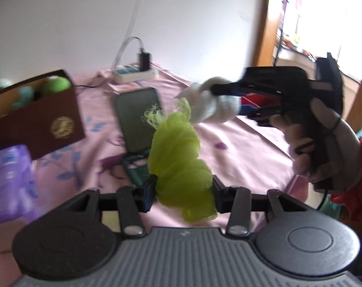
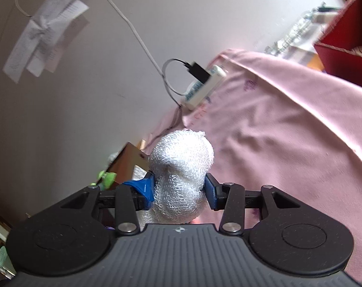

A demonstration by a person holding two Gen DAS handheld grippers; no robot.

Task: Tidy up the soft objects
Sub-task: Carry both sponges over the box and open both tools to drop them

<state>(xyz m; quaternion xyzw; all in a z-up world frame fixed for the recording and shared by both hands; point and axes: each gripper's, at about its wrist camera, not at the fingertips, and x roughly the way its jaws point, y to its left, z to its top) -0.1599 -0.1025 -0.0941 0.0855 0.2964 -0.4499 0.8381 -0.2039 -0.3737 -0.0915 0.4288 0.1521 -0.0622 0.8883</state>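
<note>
My left gripper (image 1: 183, 191) is shut on a lime green mesh bath pouf (image 1: 178, 157), held above the pink bedsheet. My right gripper (image 2: 179, 191) is shut on a white knitted cloth bundle (image 2: 181, 169). The right gripper also shows in the left wrist view (image 1: 219, 95), up and to the right of the pouf, with the white bundle (image 1: 212, 102) almost touching the pouf's top. A brown box (image 1: 37, 119) at the left holds a green soft toy (image 1: 55, 85) and a teal one (image 1: 24, 95).
A dark green tablet-like case (image 1: 139, 117) lies on the sheet behind the pouf. A white power strip (image 1: 135, 73) with a black charger sits by the wall. A purple pack (image 1: 8, 181) lies at the left. A red box (image 2: 345, 45) stands far right.
</note>
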